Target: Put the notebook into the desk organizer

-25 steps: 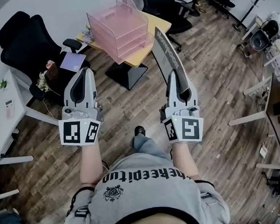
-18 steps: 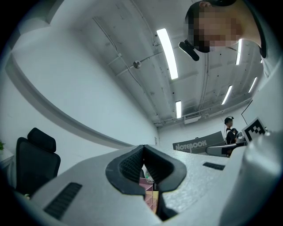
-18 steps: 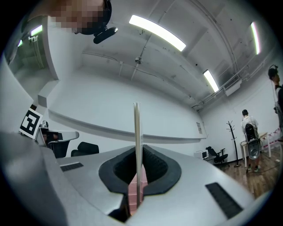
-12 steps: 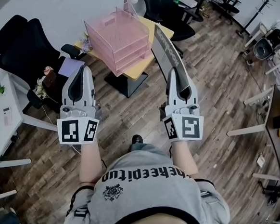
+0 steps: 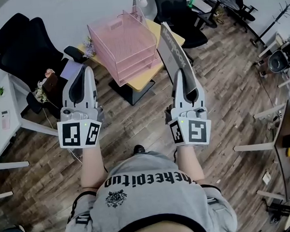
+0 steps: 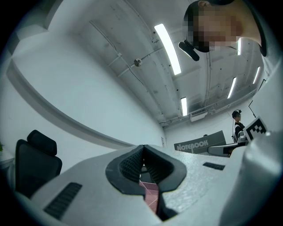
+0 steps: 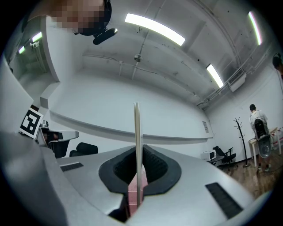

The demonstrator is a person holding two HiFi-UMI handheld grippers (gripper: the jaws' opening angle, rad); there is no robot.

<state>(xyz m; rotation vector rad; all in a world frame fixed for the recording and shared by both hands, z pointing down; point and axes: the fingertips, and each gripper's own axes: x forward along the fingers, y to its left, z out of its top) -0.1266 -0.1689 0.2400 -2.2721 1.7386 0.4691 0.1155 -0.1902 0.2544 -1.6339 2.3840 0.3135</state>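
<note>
right gripper [image 5: 181, 75] clamped on the near end of the notebook [image 5: 172, 46], which sticks out ahead on edge, likely so it can slot into pink desk organizer [image 5: 124, 37] on bench [image 5: 147, 78] ahead-left; left gripper [image 5: 83, 71] closed, empty, held level alongside

A yellow table [image 5: 146, 72] is seen just ahead of the jaws, between the left gripper [image 5: 83, 68] and the right gripper [image 5: 180, 71]. A pink desk organizer [image 5: 124, 42] is set on it, with small flowers [image 5: 88, 44] at one corner. A white desk [image 5: 9, 133] is seen far left of the jaws. Both are stood on a brown wooden floor [image 5: 233, 96].
</note>
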